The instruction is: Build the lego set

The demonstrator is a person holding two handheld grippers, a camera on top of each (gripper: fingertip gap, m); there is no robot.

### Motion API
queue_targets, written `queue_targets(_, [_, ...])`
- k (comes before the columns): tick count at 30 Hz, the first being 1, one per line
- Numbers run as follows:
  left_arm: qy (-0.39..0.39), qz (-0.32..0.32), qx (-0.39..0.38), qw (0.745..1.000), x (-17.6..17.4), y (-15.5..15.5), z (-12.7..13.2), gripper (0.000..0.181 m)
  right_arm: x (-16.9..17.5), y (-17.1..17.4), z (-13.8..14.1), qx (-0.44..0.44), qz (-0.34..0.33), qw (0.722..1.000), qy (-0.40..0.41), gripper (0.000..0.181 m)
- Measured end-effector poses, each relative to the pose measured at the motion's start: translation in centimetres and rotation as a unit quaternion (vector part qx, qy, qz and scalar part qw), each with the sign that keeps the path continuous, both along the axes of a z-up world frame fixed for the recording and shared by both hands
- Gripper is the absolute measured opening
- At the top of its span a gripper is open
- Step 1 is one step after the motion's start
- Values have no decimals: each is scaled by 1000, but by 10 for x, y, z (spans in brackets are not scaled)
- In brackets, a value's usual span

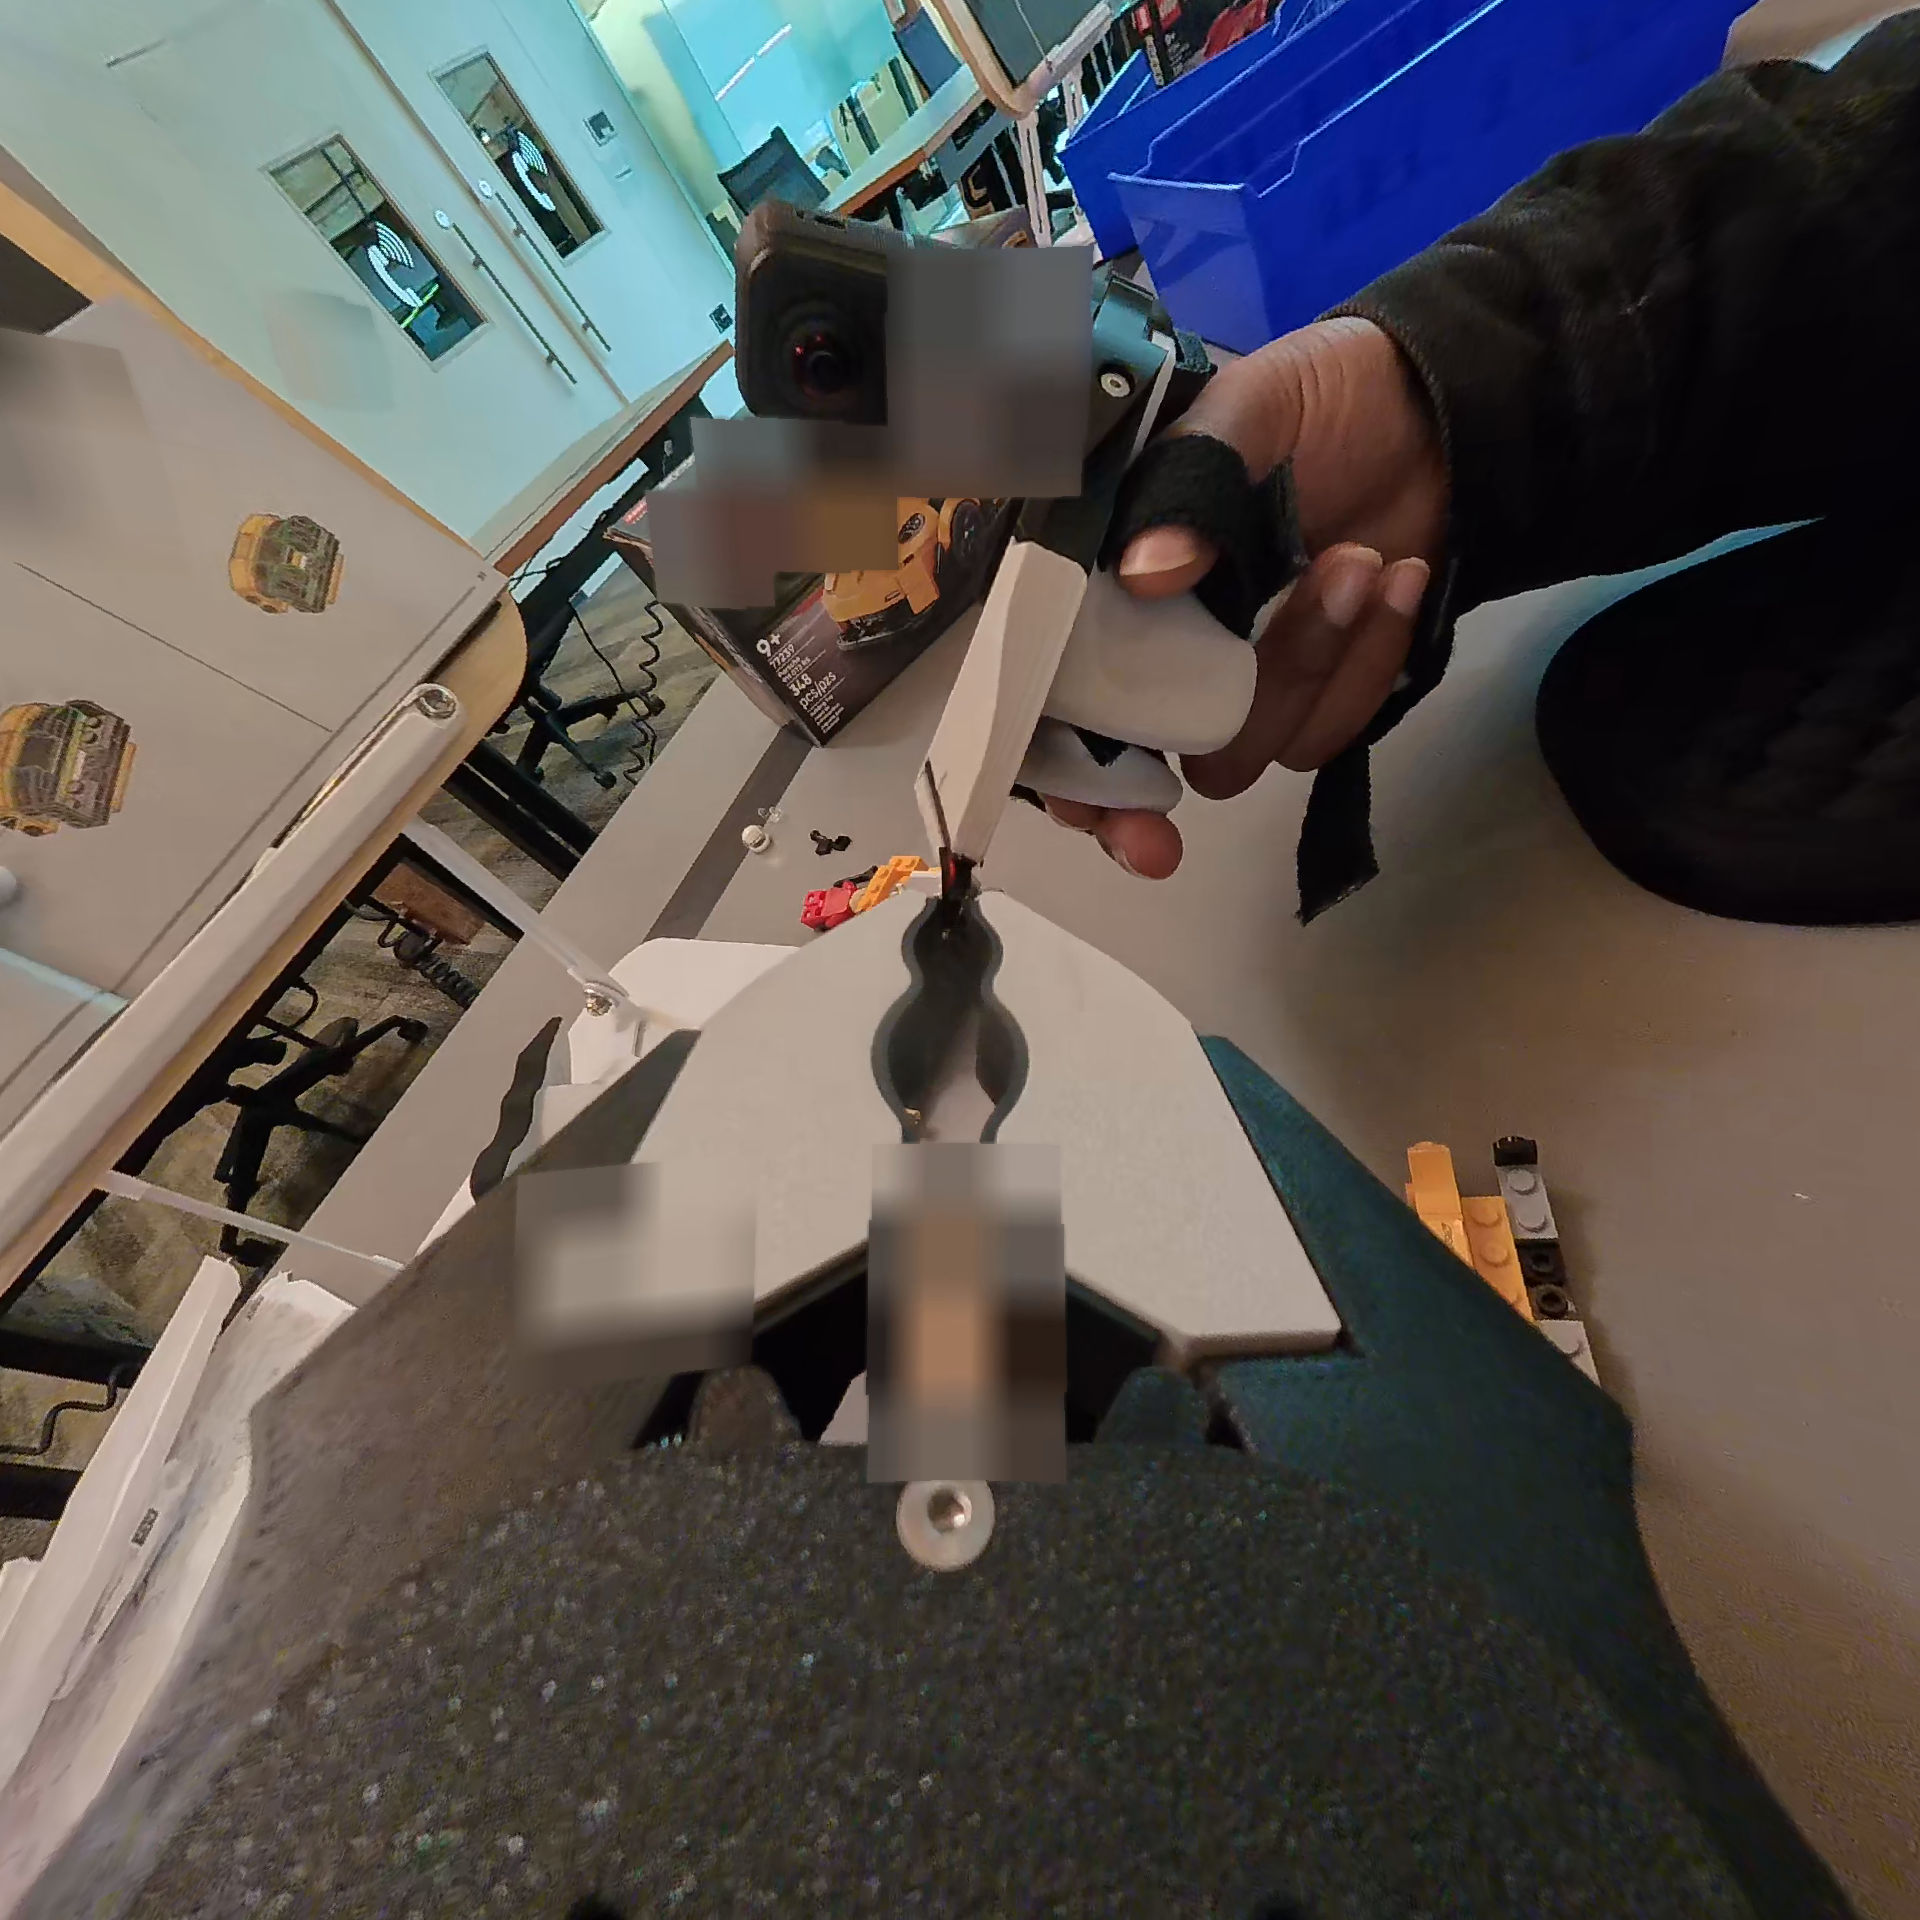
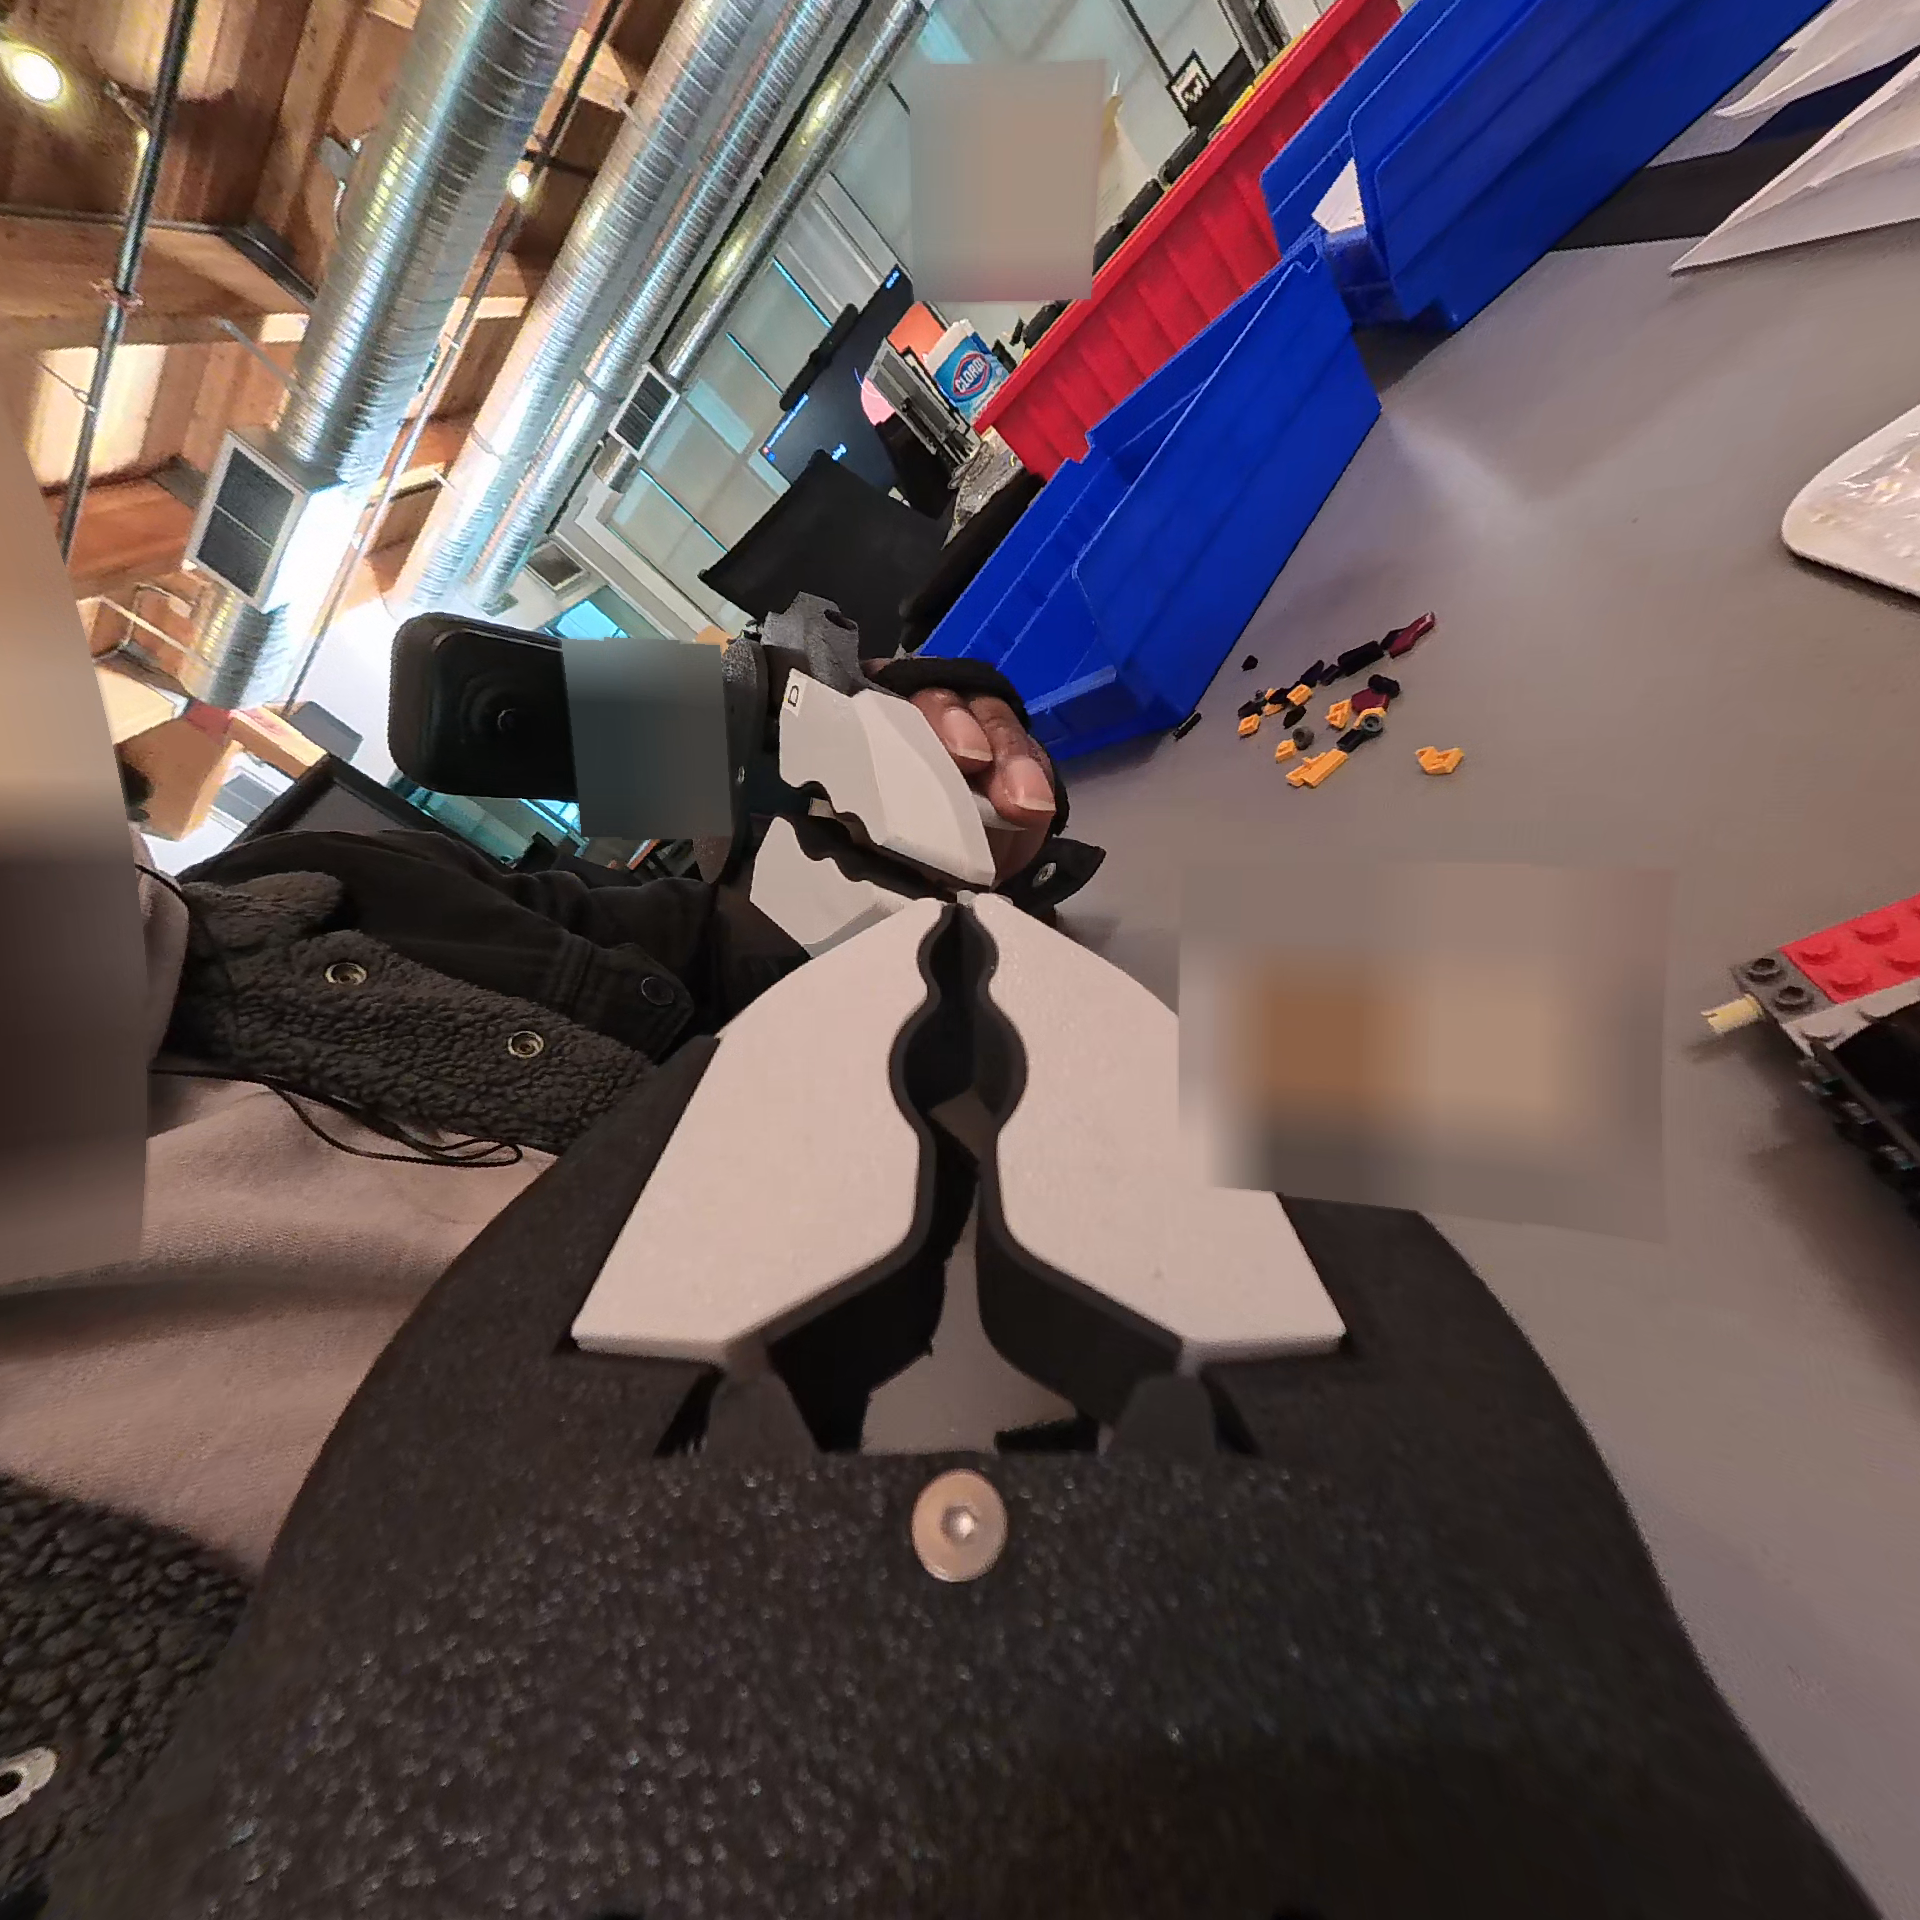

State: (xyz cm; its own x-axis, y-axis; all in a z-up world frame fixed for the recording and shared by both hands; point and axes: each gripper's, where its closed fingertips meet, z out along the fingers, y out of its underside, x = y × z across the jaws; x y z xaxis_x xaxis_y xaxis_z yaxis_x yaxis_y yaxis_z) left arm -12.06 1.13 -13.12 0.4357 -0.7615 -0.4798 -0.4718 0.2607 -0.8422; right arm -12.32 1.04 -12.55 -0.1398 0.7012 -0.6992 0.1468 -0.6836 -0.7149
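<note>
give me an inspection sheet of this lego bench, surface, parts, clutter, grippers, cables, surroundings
Surface: grey table, bare in places.
Job's things: loose small pieces; partial build; stacked plates; set box.
Clutter: blue bins, red bin, papers.
Grippers: left gripper and right gripper tip to tip, jaws closed; a tiny dark piece sits at the meeting point.
Cables: coiled cords under neighbouring desk.
Surroundings: office, ceiling ducts.

A small black and red lego piece [image 1: 951, 873] is pinched between the tips of both grippers, above the grey table [image 1: 1558, 1039]. On the table, a half-built model [image 1: 1496, 1236] of yellow, grey and black bricks lies flat, and loose red and orange pieces [image 1: 857, 896] lie beyond the held piece.
</note>
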Motion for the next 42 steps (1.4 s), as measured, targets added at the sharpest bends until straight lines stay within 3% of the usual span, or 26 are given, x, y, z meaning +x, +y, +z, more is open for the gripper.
queue_targets(38, [-6,-4,-13,1000,-1,-1,1,6,3,2,4,19,-1,1000,16,6])
queue_targets(42, [-47,-29,-77,996,1,-4,0,12,4,2,3,29,-2,1000,10,6])
